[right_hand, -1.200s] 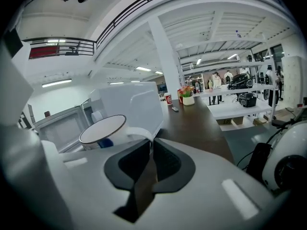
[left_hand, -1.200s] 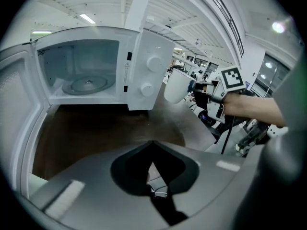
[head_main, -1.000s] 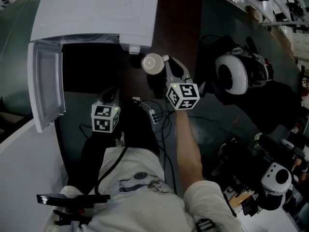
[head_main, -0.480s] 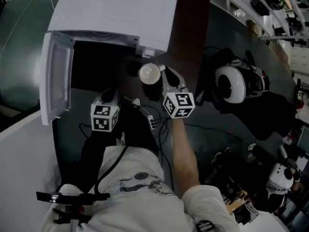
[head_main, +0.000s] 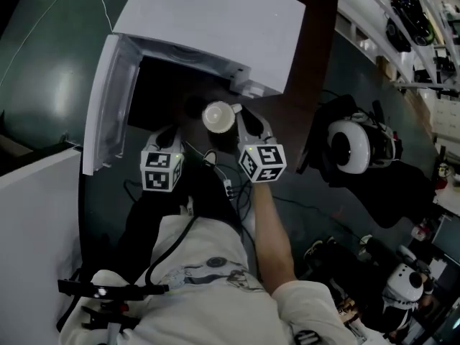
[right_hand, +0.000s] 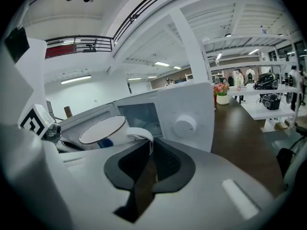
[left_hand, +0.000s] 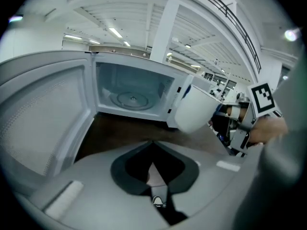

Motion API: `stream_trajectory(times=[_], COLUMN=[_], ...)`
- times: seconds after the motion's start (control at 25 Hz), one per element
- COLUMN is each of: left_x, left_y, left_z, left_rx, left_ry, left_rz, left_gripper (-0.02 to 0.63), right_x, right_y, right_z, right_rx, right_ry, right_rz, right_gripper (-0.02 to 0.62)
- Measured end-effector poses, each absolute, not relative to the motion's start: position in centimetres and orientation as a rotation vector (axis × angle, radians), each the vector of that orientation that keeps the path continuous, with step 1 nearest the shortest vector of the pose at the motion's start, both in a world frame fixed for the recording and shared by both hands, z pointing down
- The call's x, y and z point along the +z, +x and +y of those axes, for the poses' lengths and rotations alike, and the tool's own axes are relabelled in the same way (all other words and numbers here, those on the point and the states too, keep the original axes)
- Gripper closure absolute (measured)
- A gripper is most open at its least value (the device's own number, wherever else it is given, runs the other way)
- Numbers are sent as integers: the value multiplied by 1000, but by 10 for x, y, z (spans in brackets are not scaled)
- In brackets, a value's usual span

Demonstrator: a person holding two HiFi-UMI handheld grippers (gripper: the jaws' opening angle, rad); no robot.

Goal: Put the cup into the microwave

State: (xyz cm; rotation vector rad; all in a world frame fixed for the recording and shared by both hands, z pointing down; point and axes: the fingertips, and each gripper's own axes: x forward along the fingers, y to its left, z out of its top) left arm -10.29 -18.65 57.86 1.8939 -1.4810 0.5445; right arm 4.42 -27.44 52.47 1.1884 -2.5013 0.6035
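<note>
The cup [head_main: 217,116] is off the table [head_main: 305,99], carried in the air just in front of the microwave [head_main: 215,20], close to the right edge of its opening and not yet inside. The right gripper [head_main: 241,123] has its jaws narrowed onto the handle [right_hand: 138,134], which curls out of the pads in the right gripper view. Taking it by the handle keeps the cup upright, mouth to the ceiling, and leaves the body hanging out to the gripper's left, on the side of the cavity. So the cup can go in first while the gripper stays outside. From these angles it is hard to say whether the pads pinch the handle alone or also bear on the cup wall. The door [head_main: 108,110] stands swung wide to the left, clear of the path, and the glass turntable [left_hand: 132,99] lies bare inside as the likely landing spot. The left gripper [head_main: 167,136] holds nothing, its jaws drawn together, and hovers low before the open cavity beside the door. It probably stands there so that it can shut the door afterwards. What remains, by my reading, is a leftward and inward carry and then a level set-down, minding the sill and the door frame.
</note>
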Motion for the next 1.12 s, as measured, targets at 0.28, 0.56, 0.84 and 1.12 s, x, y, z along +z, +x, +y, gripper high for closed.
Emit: stream_trajectory(times=[0.28,0.56,0.84,1.12], left_x=[572,567,571,577], left_y=[-140,-165,-178,-185], left_z=[-191,-200,-206,-215], left_rx=[497,466,464,499], left_ry=[1853,1836,1823,1842], left_rz=[-1548,-1584,-1584,-1561], left_gripper=[606,606,606,606], right_x=[523,528,535,546], right_y=[-7,-46,-76,-87], right_z=[-280,-293,-323,-360], right_rx=[591,605,618,638], right_ry=[1102,1063,1102,1172], right_rz=[-2536,-2544,-2536,-2510], right_gripper=[569,569,568,568])
